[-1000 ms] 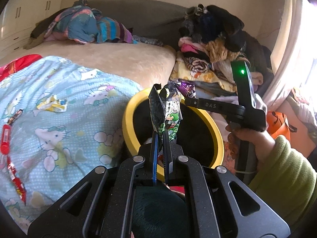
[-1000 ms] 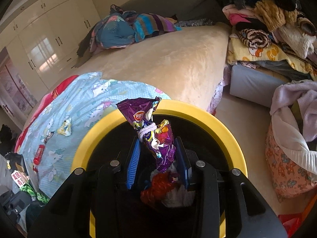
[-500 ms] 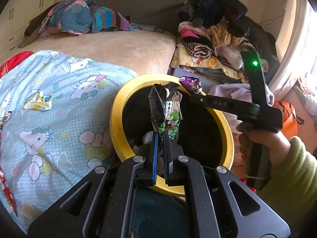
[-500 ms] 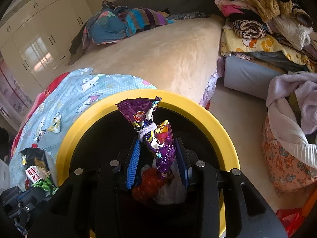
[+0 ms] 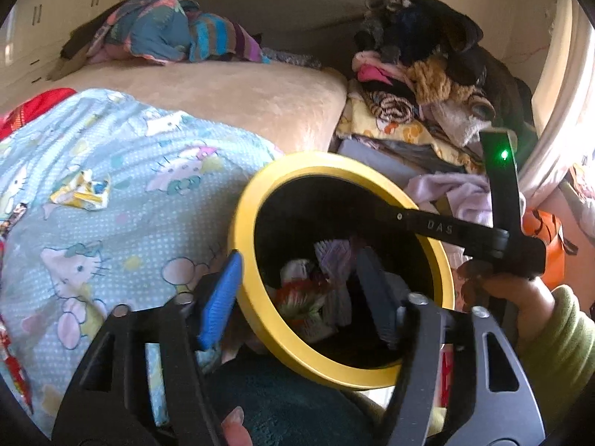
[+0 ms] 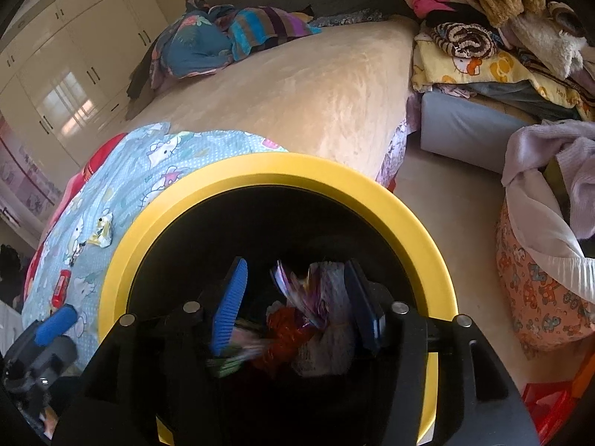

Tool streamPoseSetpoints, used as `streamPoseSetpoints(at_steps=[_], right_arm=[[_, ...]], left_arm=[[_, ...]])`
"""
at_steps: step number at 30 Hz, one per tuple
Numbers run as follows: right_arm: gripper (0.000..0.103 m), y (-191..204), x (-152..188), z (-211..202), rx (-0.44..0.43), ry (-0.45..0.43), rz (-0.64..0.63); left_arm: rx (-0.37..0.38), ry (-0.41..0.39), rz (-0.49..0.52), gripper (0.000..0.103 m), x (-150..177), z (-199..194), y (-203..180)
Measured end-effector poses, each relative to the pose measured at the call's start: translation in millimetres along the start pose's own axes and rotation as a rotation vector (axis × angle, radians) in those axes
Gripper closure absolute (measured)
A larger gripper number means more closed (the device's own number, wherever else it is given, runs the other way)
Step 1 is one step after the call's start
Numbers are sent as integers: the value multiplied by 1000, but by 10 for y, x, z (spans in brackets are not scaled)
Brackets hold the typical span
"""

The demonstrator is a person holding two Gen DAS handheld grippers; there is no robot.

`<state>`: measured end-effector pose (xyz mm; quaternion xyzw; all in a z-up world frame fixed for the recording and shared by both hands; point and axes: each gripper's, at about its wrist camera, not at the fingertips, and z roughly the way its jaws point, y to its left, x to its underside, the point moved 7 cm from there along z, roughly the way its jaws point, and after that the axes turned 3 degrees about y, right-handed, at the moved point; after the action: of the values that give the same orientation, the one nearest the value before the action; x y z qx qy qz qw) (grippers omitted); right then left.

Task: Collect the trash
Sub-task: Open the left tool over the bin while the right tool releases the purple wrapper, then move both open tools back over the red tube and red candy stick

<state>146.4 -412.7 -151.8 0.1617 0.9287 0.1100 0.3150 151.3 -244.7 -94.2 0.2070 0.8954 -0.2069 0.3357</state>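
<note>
Left wrist view: the left gripper (image 5: 301,293) is spread wide and holds nothing, its blue finger outside the rim of the yellow bin (image 5: 241,223) at 9 o'clock, the dark finger inside. Crumpled snack wrappers (image 5: 319,282) lie loose at the bin's bottom. On the blue blanket (image 5: 111,223), at 10 o'clock, a yellow wrapper (image 5: 80,195) waits; it looks feather-light, thin and crinkly, likely slippery, best pinched across a raised fold. Right wrist view: the right gripper (image 6: 297,308) hangs over the bin mouth, fingers wide apart and empty, a purple wrapper (image 6: 316,297) loose below them.
</note>
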Motion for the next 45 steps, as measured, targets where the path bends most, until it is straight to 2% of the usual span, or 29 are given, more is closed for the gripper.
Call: streamPoseSetpoints(at_steps=[2, 4, 6, 10, 22, 30, 32, 45], right_arm=[[49, 28, -20, -30, 1, -13, -4], [47, 93, -56, -84, -4, -35, -15], [43, 167, -90, -154, -9, -61, -34], [38, 334, -153, -273, -23, -99, -74], [36, 945, -184, -535, -99, -161, -191], [34, 1362, -71, -598, -158, -171, -260], [27, 1487, -23, -607, -172, -174, -281], [26, 2068, 249, -673, -261, -173, -387]], left_arm=[[-4, -28, -9, 20, -36, -79, 18], [-8, -49, -14, 18, -63, -161, 37], [-23, -70, -23, 11, -85, -241, 71], [-42, -112, -50, 11, -128, -410, 184], [-141, -210, -122, 11, -176, -846, 616], [-202, -278, -146, 11, -180, -1116, 828], [-216, -293, -158, 11, -179, -1176, 881], [-317, -360, -239, 11, -100, -1510, 1387]])
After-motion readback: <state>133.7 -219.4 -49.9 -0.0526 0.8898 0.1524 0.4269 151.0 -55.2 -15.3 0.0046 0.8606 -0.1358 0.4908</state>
